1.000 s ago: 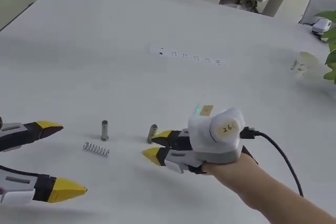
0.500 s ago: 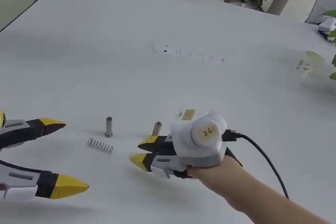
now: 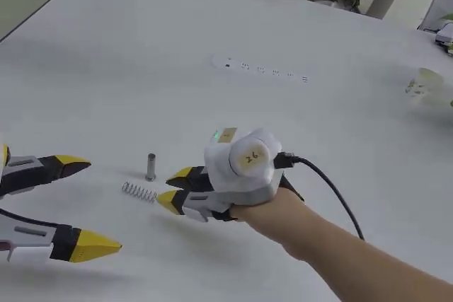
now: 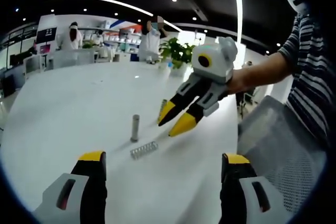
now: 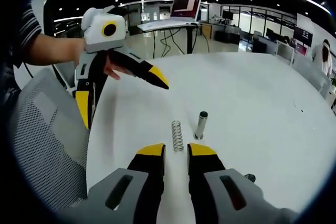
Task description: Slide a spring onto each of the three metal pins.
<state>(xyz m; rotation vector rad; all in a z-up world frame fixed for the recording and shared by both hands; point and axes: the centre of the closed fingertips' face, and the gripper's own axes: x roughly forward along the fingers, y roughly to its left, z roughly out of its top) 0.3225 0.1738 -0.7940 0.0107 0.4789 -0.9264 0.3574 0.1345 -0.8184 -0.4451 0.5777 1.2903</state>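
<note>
Spring (image 3: 139, 192): loose, flat on the white table (image 3: 212, 26), just beside the foot of the bare upright pin (image 3: 151, 167), on the side nearer the person; not on the pin. Right gripper (image 3: 173, 187): held in a hand (image 3: 267, 210), low over the table, just beside the pin, yellow tips pointed at the spring's end. Jaws a little apart, nothing between them. In the right gripper view, spring (image 5: 177, 135) in line with the gap and right at the tips, contact impossible to judge; pin (image 5: 200, 124) just to one side of it, standing straight. Left gripper (image 3: 102, 206): across the pin from the right one, near it but apart, jaws spread wide, empty, aimed at pin and spring. Same layout in the left gripper view: pin (image 4: 135, 127) upright, spring (image 4: 144, 150) at its foot, both between the two grippers. Power strip (image 3: 265, 71) well beyond the pin, farther up the table. Black cable (image 3: 333, 196) trailing off the right gripper, away from the pin.
</note>
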